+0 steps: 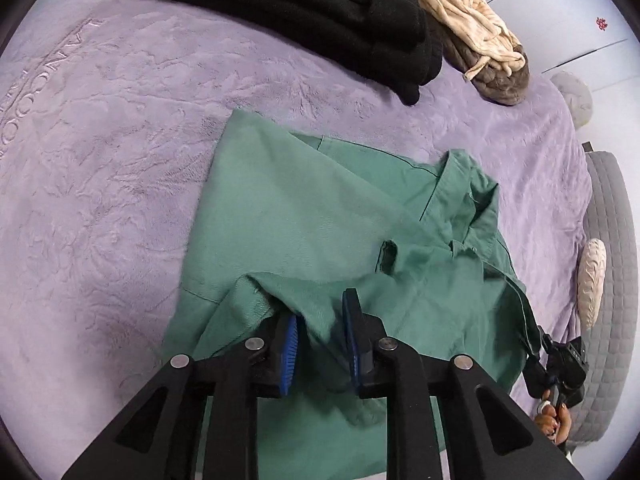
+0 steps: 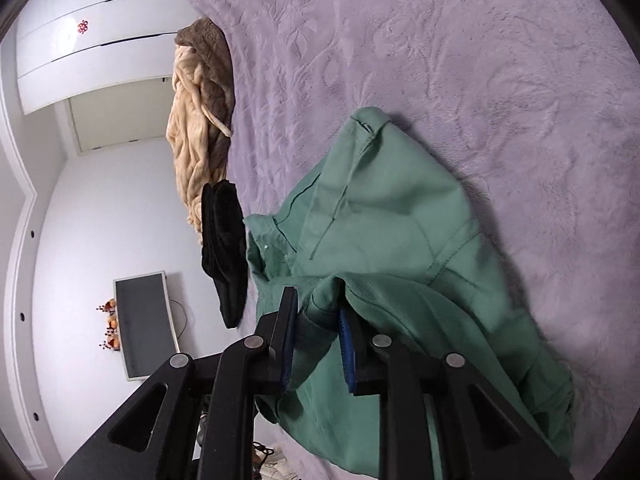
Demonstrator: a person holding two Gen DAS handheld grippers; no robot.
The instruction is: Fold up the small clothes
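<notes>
Left gripper (image 1: 320,336) and right gripper (image 2: 318,330) each pinch a lifted edge of the green shirt (image 1: 320,216); remaining cloth extends toward frame top over the purple bed cover (image 1: 100,152).

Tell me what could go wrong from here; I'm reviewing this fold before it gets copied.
1. Each gripper, left gripper and right gripper, pinches only a bunched bit of the green shirt; it may slip.
2. The collar is crumpled and might fold in creased.
3. The black garment lies close.
</notes>
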